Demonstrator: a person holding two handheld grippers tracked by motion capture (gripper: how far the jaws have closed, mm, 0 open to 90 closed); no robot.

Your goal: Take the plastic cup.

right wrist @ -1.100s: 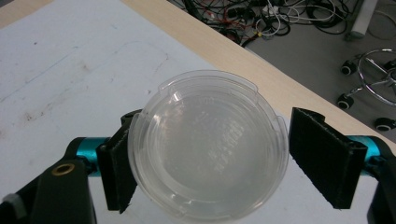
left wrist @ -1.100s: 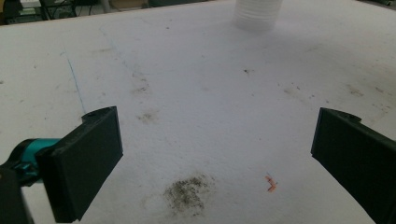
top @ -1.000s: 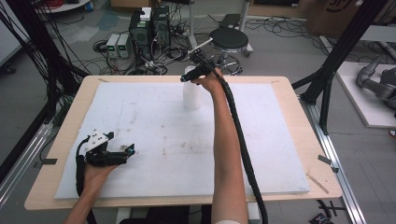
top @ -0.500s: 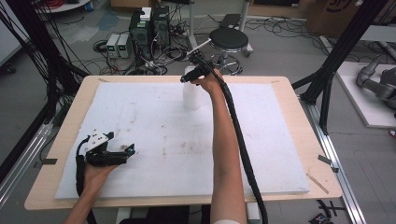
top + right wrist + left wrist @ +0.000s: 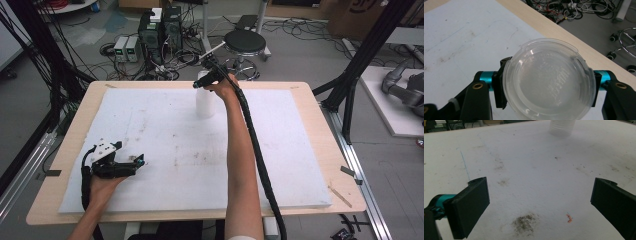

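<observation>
A clear plastic container (image 5: pixel 205 102) stands upright on the white foam board (image 5: pixel 165 135) near the far edge of the table. From above, its round clear lid (image 5: pixel 547 80) shows between the jaws of my right gripper (image 5: pixel 547 86). Both jaws press against the lid's rim, left and right. In the high view my right gripper (image 5: pixel 200 83) sits at the container's top, arm stretched forward. My left gripper (image 5: pixel 140 163) rests at the board's near left, open, nothing between its jaws. The left gripper (image 5: pixel 539 202) view shows the container (image 5: pixel 562 127) far ahead.
The foam board covers most of a wooden table (image 5: pixel 320 130). A dark smudge (image 5: pixel 525 223) and a small orange scrap (image 5: pixel 569 218) lie just before the left jaws. Beyond the far edge stand a stool (image 5: pixel 244 44), computer boxes (image 5: pixel 160 30) and loose cables.
</observation>
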